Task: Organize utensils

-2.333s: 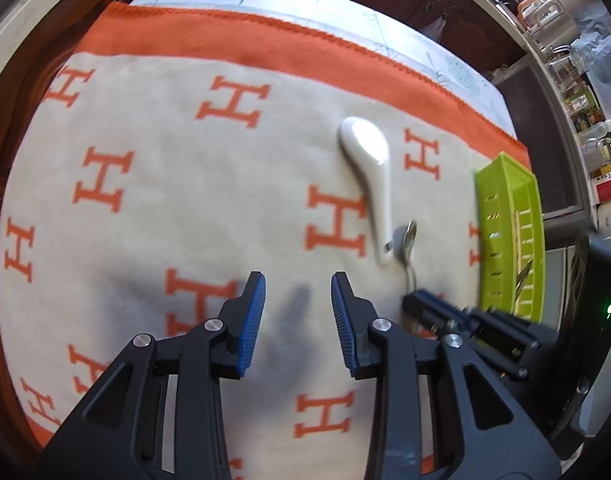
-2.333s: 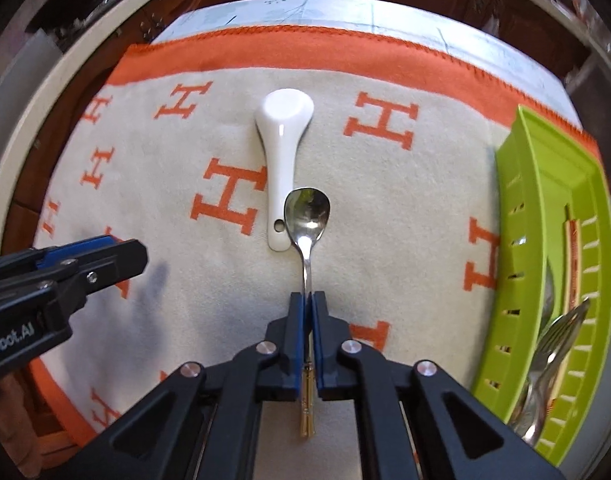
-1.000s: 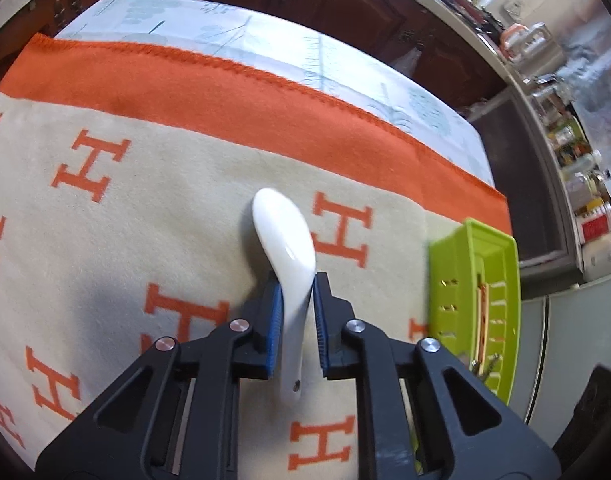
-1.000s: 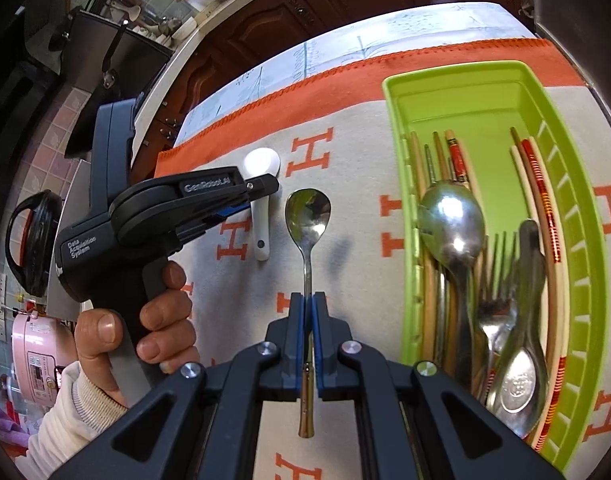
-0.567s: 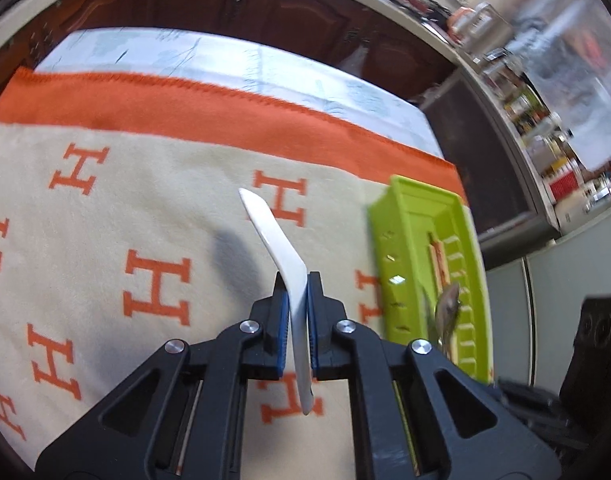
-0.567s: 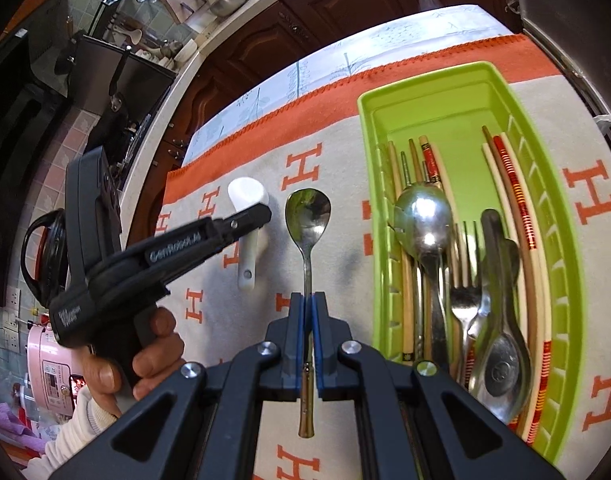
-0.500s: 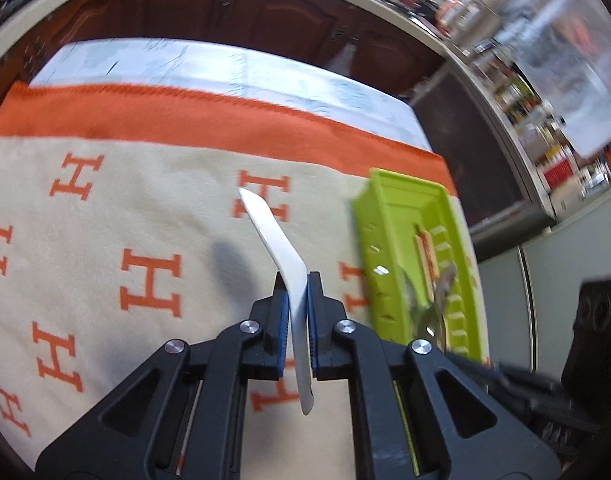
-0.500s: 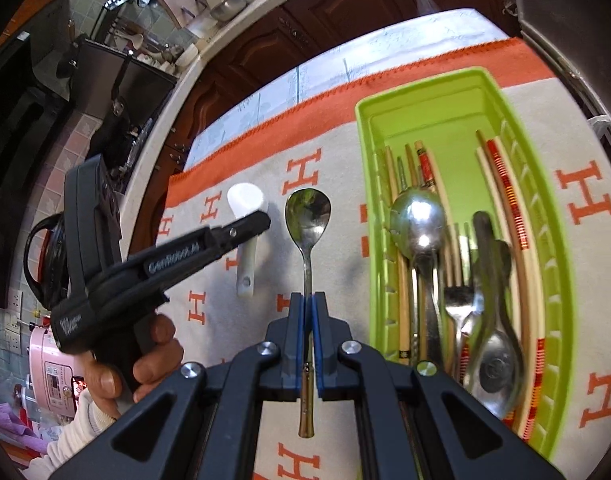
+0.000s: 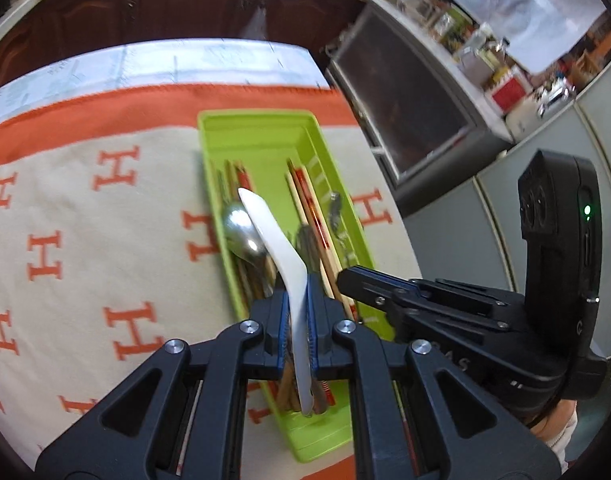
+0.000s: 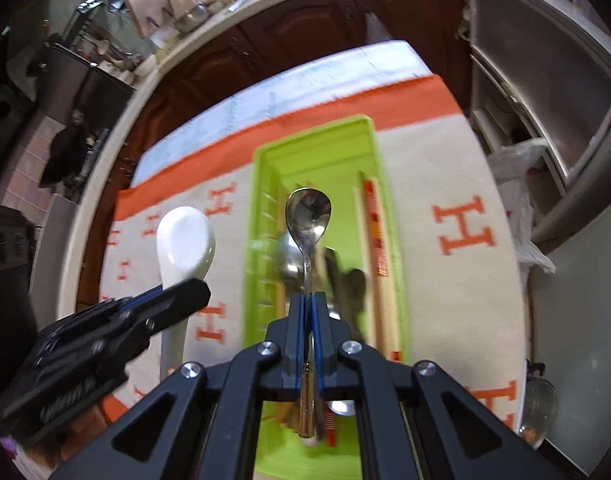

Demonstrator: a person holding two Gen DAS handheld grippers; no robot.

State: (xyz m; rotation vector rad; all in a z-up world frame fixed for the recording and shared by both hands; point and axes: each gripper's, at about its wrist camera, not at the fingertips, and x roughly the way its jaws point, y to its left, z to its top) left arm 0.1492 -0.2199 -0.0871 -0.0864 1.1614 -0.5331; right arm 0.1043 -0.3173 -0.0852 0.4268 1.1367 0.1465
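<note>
My left gripper (image 9: 296,304) is shut on a white ceramic spoon (image 9: 273,240), held on edge above the green utensil tray (image 9: 257,128). My right gripper (image 10: 308,304) is shut on the handle of a small metal spoon (image 10: 308,212), held over the same tray (image 10: 325,148). The tray holds a large metal spoon (image 9: 241,232), forks and several chopsticks (image 9: 305,196). The left gripper and white spoon (image 10: 183,240) show at the left of the right wrist view. The right gripper's body (image 9: 425,300) shows at the right of the left wrist view.
The tray lies on a beige cloth with orange H marks (image 9: 85,240) and an orange border, near the table's right edge. Dark wooden cabinets (image 10: 305,32) stand behind. A grey cabinet (image 9: 445,200) is to the right of the table.
Both grippers have moved right with their spoons and are now above the green tray. Earlier the spoons were over the cloth left of the tray.
</note>
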